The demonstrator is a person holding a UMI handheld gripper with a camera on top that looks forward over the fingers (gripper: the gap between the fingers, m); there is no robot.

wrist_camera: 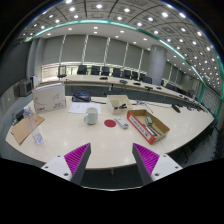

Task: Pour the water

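While my fingers (110,160) hang spread and empty, I face the bench (100,140). A white cup (91,116) sits well beyond them, so I judge nothing is started.

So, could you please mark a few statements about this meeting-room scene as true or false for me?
1. The tool is open and holds nothing. True.
2. A white cup stands on the table, well beyond the fingers. True.
3. The cup is gripped between the pads. False: it stands on the table, far ahead of them.
4. An open cardboard box lies on the table beside the cup. True.
5. The room's ceiling lights are off. False: the ceiling lights are lit.
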